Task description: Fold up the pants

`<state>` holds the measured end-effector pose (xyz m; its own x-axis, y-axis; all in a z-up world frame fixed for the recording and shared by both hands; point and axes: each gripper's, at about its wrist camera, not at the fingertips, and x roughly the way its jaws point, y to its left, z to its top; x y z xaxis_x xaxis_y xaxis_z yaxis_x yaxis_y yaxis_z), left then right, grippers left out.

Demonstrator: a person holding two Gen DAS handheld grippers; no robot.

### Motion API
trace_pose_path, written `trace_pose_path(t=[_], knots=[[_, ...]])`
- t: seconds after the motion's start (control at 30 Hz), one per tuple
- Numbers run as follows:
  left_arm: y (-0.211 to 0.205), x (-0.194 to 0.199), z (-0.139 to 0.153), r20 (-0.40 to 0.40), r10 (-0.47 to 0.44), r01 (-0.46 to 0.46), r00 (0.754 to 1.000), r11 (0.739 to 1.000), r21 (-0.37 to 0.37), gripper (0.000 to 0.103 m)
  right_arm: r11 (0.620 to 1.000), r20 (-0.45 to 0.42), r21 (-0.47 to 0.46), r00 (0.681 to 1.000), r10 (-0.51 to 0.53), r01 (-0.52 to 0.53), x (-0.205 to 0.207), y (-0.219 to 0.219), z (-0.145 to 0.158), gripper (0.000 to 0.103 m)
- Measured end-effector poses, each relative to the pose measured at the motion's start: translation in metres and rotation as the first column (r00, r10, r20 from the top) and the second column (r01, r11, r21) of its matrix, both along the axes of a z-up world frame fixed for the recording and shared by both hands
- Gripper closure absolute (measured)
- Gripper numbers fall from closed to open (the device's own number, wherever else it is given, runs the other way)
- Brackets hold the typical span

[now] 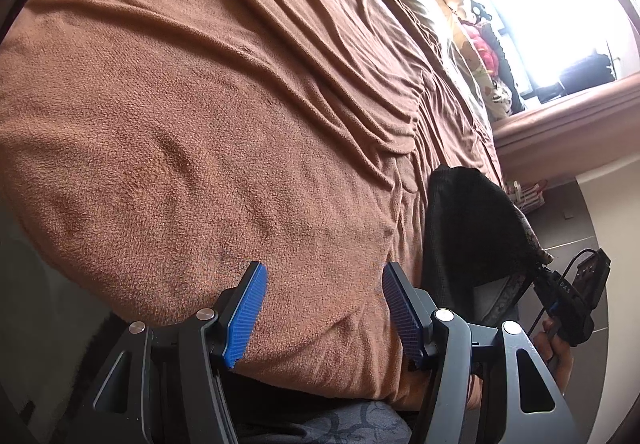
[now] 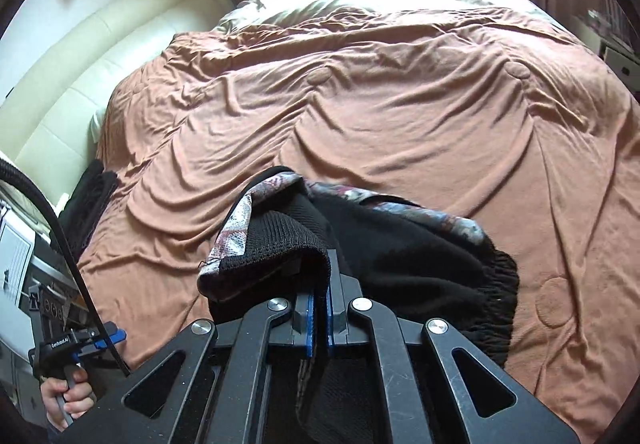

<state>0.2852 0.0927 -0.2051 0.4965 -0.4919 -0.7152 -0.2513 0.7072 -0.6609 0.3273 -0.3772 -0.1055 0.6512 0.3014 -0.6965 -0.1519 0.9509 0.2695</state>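
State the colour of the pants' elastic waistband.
Black waistband, clearest in the right wrist view.

We see a soft, fuzzy brown blanket (image 1: 224,116) with wrinkles. The pants (image 2: 420,244) are black knit cloth. The gripper pads (image 1: 250,308) look like bumpy blue rubber.

The brown blanket (image 2: 400,116) lies bare across the bed's middle and far side — open passage. At the near edge the black pants (image 2: 420,244) heap up — the one obstacle.
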Motion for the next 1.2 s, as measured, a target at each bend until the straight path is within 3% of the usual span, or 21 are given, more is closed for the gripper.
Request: trace_pose_path(t=[0.6, 0.8, 1.0, 1.1, 1.17, 1.2], knots=[[-0.015, 0.004, -0.002, -0.024, -0.004, 0.005, 1.0, 1.0, 0.028, 0.041, 0.994, 0.007, -0.054, 0.995, -0.1, 0.1, 0.035, -0.042, 0.009, 0.102], [-0.017, 0.005, -0.002, -0.024, -0.003, 0.004, 1.0, 0.999, 0.033, 0.041, 0.988, -0.055, -0.055, 0.987, -0.149, 0.146, 0.058, -0.053, 0.002, 0.097], [-0.022, 0.006, -0.005, -0.028, -0.013, 0.014, 1.0, 1.0, 0.026, 0.041, 0.984, -0.044, -0.043, 0.984, -0.175, 0.173, 0.041, -0.06, 0.01, 0.095], [-0.025, 0.006, -0.006, -0.027, -0.02, 0.021, 0.999, 1.0, 0.021, 0.041, 0.989, -0.056, 0.0, 0.987, -0.148, 0.148, 0.032, -0.064, 0.009, 0.076], [-0.025, 0.006, -0.007, -0.028, -0.023, 0.023, 0.999, 1.0, 0.018, 0.041, 0.989, -0.055, 0.027, 0.988, -0.142, 0.144, 0.025, -0.066, 0.008, 0.056], [-0.026, 0.007, -0.007, -0.029, -0.024, 0.025, 0.999, 1.0, 0.017, 0.041, 0.99, -0.064, 0.048, 0.989, -0.131, 0.134, 0.024, -0.067, 0.005, 0.055]])
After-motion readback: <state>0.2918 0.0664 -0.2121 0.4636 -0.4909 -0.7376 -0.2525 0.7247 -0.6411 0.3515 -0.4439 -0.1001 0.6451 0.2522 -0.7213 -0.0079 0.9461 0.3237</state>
